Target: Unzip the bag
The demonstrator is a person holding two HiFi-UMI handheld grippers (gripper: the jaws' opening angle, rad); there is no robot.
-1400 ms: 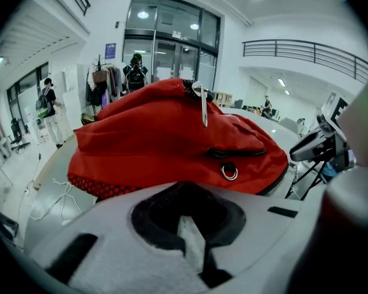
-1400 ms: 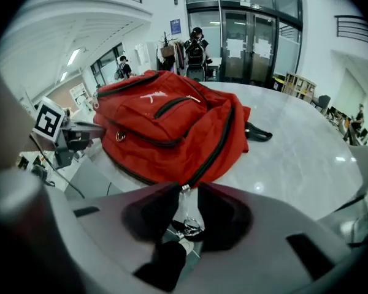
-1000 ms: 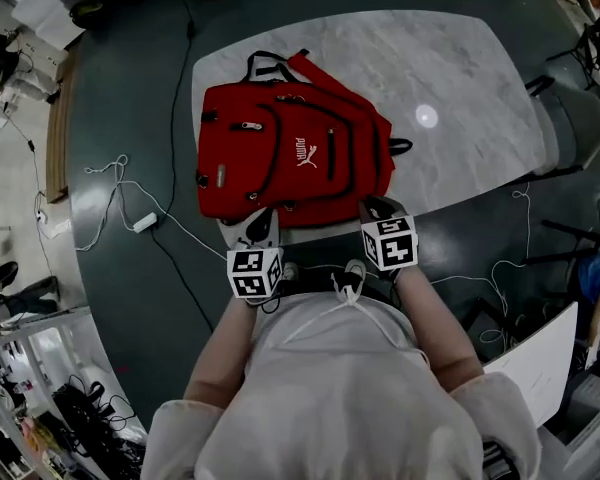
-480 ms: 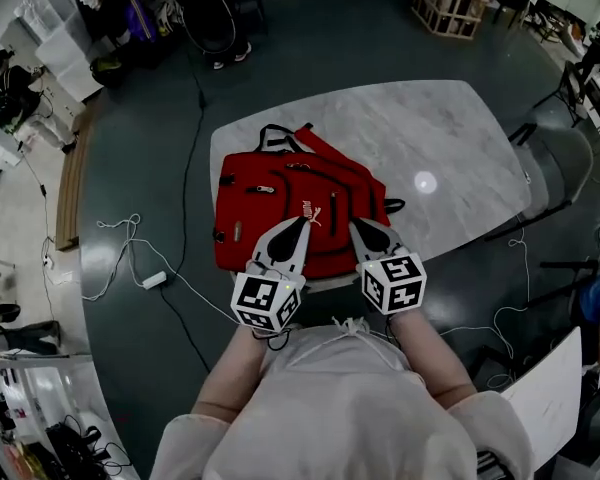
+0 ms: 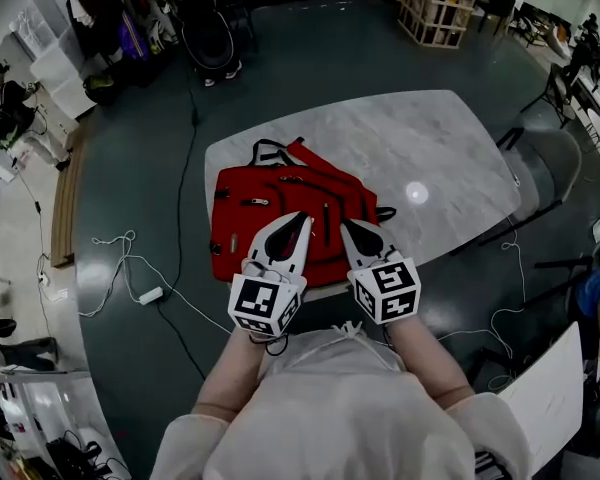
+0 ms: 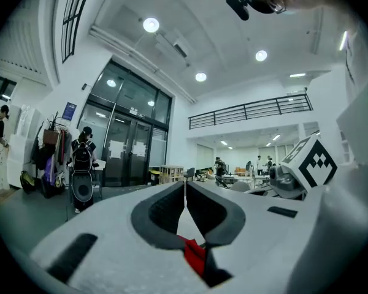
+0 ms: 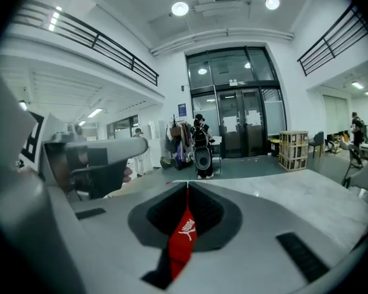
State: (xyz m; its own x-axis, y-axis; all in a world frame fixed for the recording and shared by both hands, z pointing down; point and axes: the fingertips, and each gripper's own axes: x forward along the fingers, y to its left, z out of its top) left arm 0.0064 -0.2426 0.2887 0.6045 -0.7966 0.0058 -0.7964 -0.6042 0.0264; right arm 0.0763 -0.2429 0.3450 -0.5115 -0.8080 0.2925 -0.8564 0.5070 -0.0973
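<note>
A red backpack [image 5: 280, 208] with a white logo lies flat on the marble table [image 5: 430, 148], near its left front edge. Several zips run across its top face. My left gripper [image 5: 302, 216] hovers over the bag's near middle, its tips meeting and nothing between them. My right gripper [image 5: 345, 223] hangs just beside it over the bag's right half, also shut and empty. In the left gripper view the left gripper [image 6: 185, 185] shows a strip of red backpack [image 6: 195, 253] behind its jaws. The right gripper [image 7: 187, 185] frames the backpack [image 7: 183, 234] logo the same way.
A grey chair [image 5: 545, 168] stands at the table's right end. White cables [image 5: 130, 268] and a power block [image 5: 150, 295] lie on the dark floor at left. A wooden crate [image 5: 435, 8] and a pram [image 5: 205, 28] stand far behind.
Both grippers have risen from beside my body at the table's front edge and now point forward over the bag. The bag has not moved.
</note>
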